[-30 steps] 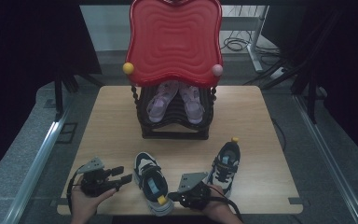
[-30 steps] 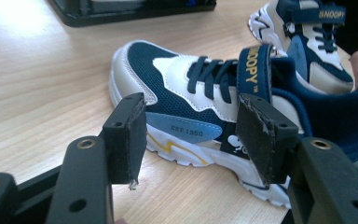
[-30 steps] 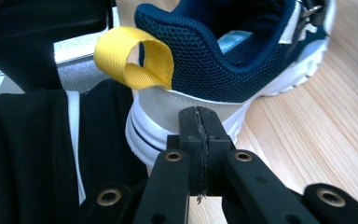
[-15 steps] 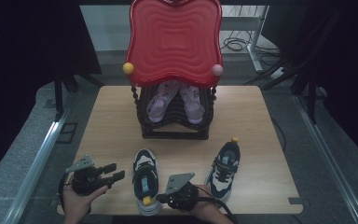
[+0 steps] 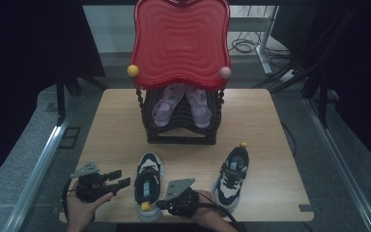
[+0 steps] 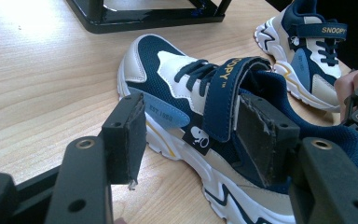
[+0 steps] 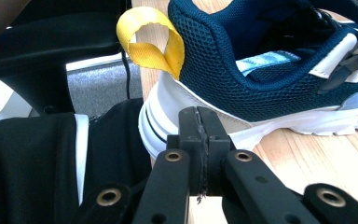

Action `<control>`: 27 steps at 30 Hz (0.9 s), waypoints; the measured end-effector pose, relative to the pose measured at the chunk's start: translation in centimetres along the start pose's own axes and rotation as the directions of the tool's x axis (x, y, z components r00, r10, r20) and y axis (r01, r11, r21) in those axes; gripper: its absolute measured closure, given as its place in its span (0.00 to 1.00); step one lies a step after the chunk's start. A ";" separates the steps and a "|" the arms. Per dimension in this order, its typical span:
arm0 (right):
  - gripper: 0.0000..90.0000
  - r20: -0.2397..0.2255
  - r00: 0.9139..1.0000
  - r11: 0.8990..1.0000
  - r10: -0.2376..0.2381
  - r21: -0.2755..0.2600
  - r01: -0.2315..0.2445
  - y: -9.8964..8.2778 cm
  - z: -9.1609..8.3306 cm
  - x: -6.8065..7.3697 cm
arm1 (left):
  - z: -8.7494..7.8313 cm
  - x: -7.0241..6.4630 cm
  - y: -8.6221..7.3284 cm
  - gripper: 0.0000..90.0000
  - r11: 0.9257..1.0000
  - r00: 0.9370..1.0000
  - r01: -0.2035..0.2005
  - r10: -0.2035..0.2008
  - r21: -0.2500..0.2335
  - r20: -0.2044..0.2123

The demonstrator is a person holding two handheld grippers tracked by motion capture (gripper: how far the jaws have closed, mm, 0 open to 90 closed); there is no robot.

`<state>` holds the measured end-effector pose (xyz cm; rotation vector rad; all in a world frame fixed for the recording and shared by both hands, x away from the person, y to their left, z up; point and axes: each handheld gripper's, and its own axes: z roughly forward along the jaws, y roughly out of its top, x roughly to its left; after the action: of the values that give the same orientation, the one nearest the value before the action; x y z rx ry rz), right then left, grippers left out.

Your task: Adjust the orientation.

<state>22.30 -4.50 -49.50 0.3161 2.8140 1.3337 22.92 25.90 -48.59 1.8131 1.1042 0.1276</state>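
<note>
A navy and white child's sneaker lies toe-away near the table's front edge, with a yellow heel loop. My right gripper sits low at its heel, jaws pressed together with nothing between them; in the right gripper view its tips are right against the white heel sole, and I cannot tell if they touch. My left gripper rests just left of the sneaker, open. Its pads frame the shoe's strapped side without touching. The matching sneaker stands to the right.
A black shoe rack at mid-table holds a pair of pink sandals under a red wavy top. The wooden table ends just behind both hands. A hand and the other gripper show at the right edge of the left gripper view.
The right gripper has slid left along the front edge, and the near sneaker has shifted left and turned straighter with it. The left gripper has stayed roughly where it was.
</note>
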 end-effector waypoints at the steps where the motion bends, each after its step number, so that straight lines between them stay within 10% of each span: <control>1: 1.00 0.000 1.000 1.000 0.000 0.000 0.000 0.0 0.1 0.0 | 0.0 0.0 0.0 0.47 1.000 1.000 0.001 -0.001 0.000 0.000; 27: 1.00 -0.003 1.000 1.000 -0.018 -0.004 0.018 1.0 1.4 0.0 | -0.3 0.3 0.0 0.47 1.000 1.000 0.006 -0.006 -0.002 -0.008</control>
<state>22.57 -2.84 -49.61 0.2882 2.8092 1.3369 22.88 26.33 -48.55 1.8086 1.1145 0.1331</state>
